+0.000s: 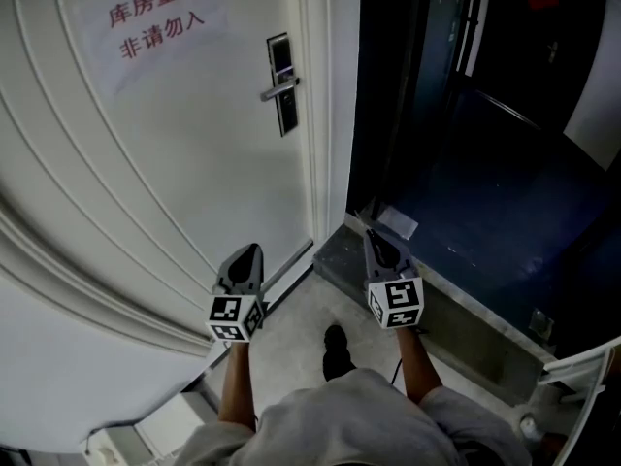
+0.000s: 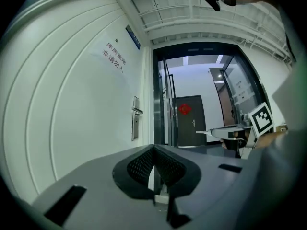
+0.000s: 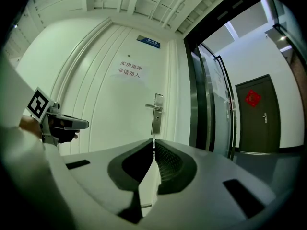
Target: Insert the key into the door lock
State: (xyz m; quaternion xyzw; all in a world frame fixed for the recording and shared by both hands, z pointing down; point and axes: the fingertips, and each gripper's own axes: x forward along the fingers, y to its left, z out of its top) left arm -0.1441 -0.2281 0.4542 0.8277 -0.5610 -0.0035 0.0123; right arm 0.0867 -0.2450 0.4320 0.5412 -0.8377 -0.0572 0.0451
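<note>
The left gripper [image 2: 154,150] is held level, its jaws closed together with nothing between them. The right gripper [image 3: 153,150] is clamped on the key [image 3: 153,141], of which only a thin tip is shown at the jaw tips. Beyond, on the white door [image 1: 175,163], the lock [image 1: 282,83] is set at the right edge, well apart from the key. A red-lettered sign [image 1: 155,17] is fixed higher up.

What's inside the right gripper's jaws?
A thin metal sliver, probably the key, pokes from the shut right gripper; its remainder is covered by the pads.
</note>
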